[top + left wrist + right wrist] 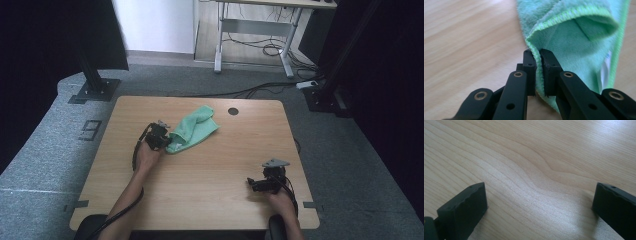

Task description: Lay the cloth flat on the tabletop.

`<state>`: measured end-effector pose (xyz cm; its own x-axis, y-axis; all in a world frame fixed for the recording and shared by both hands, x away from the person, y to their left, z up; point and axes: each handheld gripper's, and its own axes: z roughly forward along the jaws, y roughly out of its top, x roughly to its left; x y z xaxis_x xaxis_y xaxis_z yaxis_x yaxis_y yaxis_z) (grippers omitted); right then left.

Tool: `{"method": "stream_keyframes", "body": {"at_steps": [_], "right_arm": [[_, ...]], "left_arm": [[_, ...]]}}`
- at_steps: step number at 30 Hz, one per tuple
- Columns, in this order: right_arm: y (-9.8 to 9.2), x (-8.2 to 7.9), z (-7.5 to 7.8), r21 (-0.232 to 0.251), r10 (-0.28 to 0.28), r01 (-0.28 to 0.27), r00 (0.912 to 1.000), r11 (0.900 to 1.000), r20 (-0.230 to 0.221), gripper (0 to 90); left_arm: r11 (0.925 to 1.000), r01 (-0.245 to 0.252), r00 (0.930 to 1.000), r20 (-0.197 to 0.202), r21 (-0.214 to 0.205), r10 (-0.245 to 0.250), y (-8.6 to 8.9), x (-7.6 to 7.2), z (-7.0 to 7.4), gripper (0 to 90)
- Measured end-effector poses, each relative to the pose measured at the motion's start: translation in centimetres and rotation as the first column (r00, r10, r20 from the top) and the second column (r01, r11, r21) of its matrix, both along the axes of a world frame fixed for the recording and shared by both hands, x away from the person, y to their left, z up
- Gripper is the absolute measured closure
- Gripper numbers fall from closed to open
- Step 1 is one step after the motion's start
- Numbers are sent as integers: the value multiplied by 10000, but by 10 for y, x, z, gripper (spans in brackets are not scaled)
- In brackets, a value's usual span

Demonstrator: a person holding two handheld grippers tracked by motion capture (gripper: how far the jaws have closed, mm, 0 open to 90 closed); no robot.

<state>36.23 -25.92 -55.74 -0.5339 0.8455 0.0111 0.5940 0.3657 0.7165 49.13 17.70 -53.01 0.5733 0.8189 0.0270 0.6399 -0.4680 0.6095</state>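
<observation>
jaws of the left gripper [537,58] pinch the stitched hem of the green cloth [574,42], a thin bite at the corner only; a quick lift could let the hem slide out, or drag the loose fold along. cloth lies rumpled left of centre, toward the far edge of the table [215,200]. right gripper [539,200], jaws spread, rests near the front right corner; bare wood between, plenty of room.
</observation>
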Motion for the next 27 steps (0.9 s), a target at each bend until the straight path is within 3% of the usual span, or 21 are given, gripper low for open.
{"method": "stream_keyframes", "body": {"at_steps": [6,12,14,16,18,21,23,27], "right_arm": [[0,0,0,1,-1,1,10000,10000,1,0],[0,0,0,2,-4,4,10000,10000,3,0],[0,0,0,0,-3,3,10000,10000,2,0],[0,0,0,-3,-1,1,10000,10000,5,0],[0,0,0,-3,0,0,10000,10000,-1,0],[0,0,0,-2,-43,43,10000,10000,7,0],[0,0,0,-5,-46,46,10000,10000,4,0],[0,0,0,-7,-44,44,10000,10000,4,0]], "left_arm": [[9986,500,9987,51,-170,-499,-3,-23,-2,819],[9964,778,9970,9,-348,-779,1,-55,-2,782],[9962,793,9968,19,-368,-793,3,-65,-2,748],[9969,762,9971,-25,-204,-763,6,-71,0,630],[9966,812,9967,48,-131,-811,10,-75,6,495],[9935,1131,9932,314,-155,-1125,12,-83,27,425],[9907,1348,9898,490,-167,-1339,10,-87,39,407],[9799,1890,9795,828,-635,-1836,-9,-85,59,399]]}}
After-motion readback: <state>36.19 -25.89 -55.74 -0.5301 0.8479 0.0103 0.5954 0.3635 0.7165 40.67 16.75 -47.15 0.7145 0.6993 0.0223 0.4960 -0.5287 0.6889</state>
